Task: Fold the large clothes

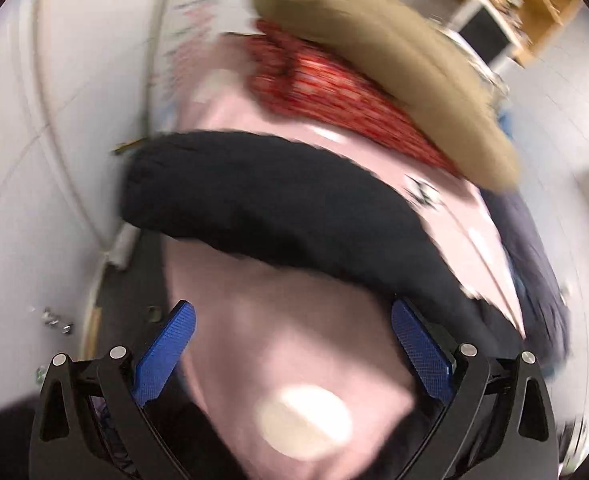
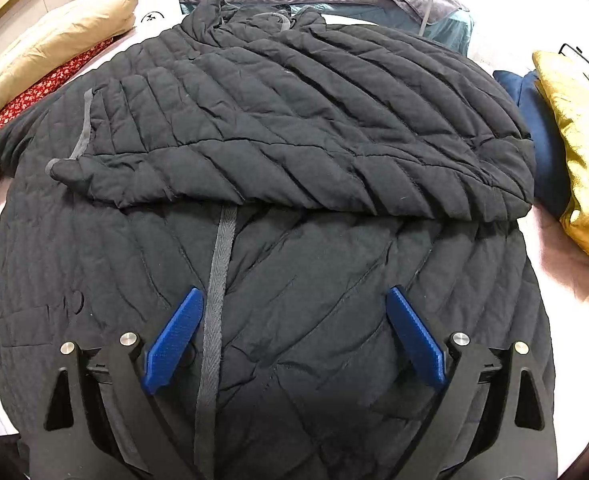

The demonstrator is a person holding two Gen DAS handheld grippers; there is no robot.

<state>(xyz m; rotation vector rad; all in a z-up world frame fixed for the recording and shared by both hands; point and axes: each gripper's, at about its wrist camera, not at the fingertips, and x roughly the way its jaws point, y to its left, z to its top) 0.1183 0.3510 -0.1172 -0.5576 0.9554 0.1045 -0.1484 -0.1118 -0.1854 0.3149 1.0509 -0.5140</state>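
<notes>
Showing folded black jacket (image 2: pixel 278 128) sharply, right hand-held gripper (image 2: pixel 294 300) wide, empty, left view blurred

Left wrist view is motion-blurred; the black jacket (image 2: pixel 278 152) runs past the bottom edge.

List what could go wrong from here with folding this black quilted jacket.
1. The folded-over sleeve lies loose and puffy on the jacket; it may slide off when lifted.
2. The grey strap beside the open right gripper could snag.
3. The left gripper view is blurred, so aiming is uncertain.
</notes>
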